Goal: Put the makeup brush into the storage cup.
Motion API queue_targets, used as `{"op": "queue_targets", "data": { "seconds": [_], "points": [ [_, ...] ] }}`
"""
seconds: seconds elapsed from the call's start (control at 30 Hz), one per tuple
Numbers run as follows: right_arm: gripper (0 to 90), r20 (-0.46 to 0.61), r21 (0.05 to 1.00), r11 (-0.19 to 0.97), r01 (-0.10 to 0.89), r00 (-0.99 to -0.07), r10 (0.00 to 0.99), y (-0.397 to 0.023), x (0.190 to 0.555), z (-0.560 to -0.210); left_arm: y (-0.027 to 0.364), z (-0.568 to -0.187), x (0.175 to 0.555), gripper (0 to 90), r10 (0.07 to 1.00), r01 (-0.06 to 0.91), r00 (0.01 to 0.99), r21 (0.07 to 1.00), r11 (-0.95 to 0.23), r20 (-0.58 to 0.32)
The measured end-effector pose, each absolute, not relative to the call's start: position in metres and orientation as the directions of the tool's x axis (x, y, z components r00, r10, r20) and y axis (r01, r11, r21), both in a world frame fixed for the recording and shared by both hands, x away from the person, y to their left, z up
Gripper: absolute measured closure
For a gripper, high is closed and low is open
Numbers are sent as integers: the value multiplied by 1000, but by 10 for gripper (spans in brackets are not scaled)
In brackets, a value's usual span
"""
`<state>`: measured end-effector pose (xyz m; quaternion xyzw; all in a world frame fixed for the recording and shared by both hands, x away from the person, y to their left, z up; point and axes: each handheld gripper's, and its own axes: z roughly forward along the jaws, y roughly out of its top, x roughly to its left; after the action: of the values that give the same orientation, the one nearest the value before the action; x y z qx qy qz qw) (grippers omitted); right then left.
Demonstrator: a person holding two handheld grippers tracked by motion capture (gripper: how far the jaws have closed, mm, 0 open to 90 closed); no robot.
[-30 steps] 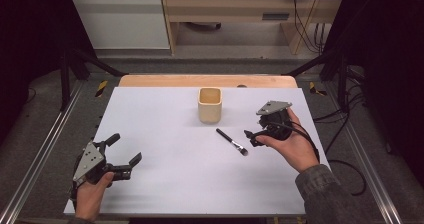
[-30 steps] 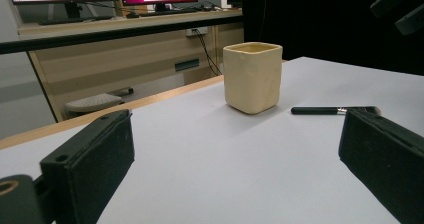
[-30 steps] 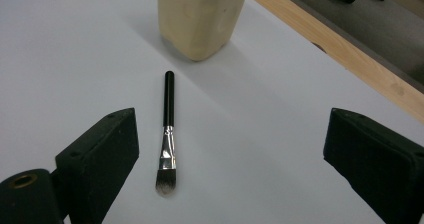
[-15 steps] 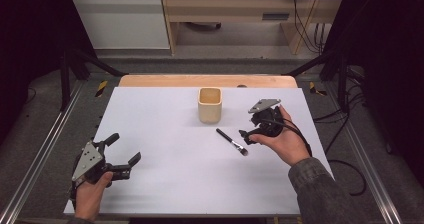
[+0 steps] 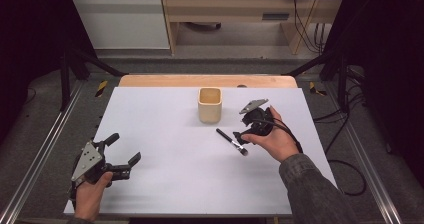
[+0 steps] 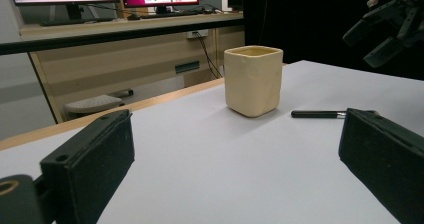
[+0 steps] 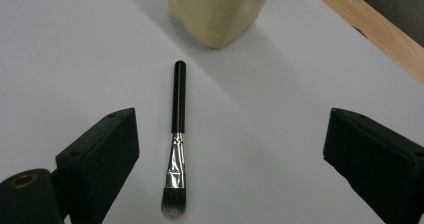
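Matte black plastic makes up the left gripper (image 5: 121, 155), held low at the near left corner of the tabletop (image 5: 165, 184); its blocky, square-edged jaws stand wide apart with nothing between them, and a grey three-cornered plate sits on top. From the left gripper view the smooth white sheet runs bare and flat ahead of those jaws toward the cup.

Farther in and to the right, the right gripper (image 5: 239, 133) is held in the person's right hand (image 5: 274, 140) just above the surface, its jaws also spread wide and gripping nothing. In the right gripper view they stand on either side of the makeup brush (image 7: 176, 134), without touching it. The brush lies flat on the tabletop: a slim round glossy black handle, a crinkled silver ferrule, and a short rounded tuft of grey-tipped bristles pointing toward the gripper. Its handle end points toward the cup, close to it but apart.

Beyond the brush stands the cup (image 5: 210, 105), upright, cream-coloured, matte, squarish with rounded corners and a slightly uneven wall, open at the top. It sits near the far middle of the white sheet, with bare surface on both sides.

Behind it a strip of pale wood (image 5: 165, 80) edges the tabletop, and past that, dark frame rails and grey floor.
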<state>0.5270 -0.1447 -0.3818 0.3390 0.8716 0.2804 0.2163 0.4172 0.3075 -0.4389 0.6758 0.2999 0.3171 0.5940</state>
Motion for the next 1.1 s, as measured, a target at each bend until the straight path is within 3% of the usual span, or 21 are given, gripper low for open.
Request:
{"op": "queue_targets", "data": {
  "seconds": [1.1],
  "points": [
    [79,-134,574,629,525,-697,704,-120,549,-409,307,-439,417,9,780,31,622,994,-107,65]
  ]
}}
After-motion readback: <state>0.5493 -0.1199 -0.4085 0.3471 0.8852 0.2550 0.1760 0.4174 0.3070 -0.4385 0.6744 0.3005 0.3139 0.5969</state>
